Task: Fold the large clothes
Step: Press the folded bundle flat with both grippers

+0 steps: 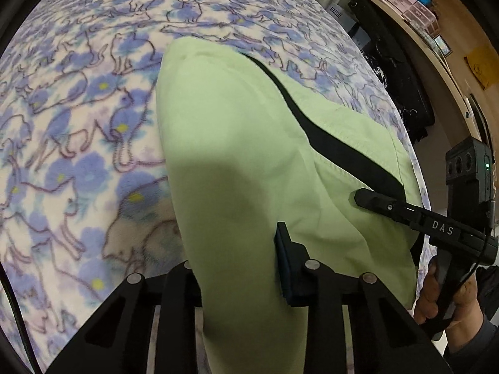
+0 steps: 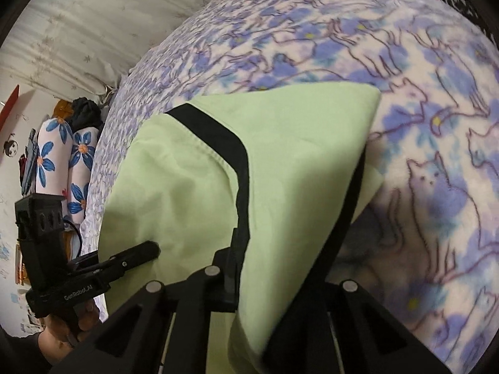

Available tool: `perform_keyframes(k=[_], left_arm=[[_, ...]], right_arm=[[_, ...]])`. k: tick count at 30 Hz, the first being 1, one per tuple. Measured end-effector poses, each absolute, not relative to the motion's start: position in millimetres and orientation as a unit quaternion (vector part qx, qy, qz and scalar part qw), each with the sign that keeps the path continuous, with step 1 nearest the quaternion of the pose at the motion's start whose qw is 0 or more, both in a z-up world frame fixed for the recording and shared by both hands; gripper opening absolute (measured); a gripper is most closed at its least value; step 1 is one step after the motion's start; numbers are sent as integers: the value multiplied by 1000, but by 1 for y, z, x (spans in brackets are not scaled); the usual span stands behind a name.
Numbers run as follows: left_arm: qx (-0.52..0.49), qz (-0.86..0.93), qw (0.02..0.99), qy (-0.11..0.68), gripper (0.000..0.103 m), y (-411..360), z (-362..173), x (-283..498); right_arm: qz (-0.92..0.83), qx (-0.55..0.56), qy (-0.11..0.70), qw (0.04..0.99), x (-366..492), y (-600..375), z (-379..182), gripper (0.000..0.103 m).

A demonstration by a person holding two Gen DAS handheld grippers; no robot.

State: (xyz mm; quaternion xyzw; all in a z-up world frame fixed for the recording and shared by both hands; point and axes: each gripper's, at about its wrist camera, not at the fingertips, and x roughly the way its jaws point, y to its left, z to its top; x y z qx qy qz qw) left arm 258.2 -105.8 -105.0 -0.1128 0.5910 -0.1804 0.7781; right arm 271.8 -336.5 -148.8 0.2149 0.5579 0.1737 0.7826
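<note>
A light green garment (image 1: 237,143) with black trim (image 1: 336,143) lies on a bed and rises toward both cameras. My left gripper (image 1: 237,268) is shut on its near edge; the cloth hides the left finger, and the right finger (image 1: 285,258) presses against it. My right gripper (image 2: 277,265) is shut on the same green garment (image 2: 290,143), with the cloth draped over its fingers. The right gripper also shows in the left wrist view (image 1: 368,198), at the garment's right side. The left gripper shows in the right wrist view (image 2: 146,251), at the garment's left edge.
A fleece blanket (image 1: 78,124) with blue flowers and cat outlines covers the bed. A wooden shelf (image 1: 414,9) with boxes and a black bag (image 1: 393,71) stand to the right of the bed. Flower-print rolled cushions (image 2: 62,162) and a curtain (image 2: 93,25) are at the far left.
</note>
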Motion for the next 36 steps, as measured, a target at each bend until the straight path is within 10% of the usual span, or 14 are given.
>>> perform_keyframes(k=[36], left_arm=[[-142,-44,827,543,28,173,7,159]], right_arm=[[284,183,545,768,221,-58,-51,10]])
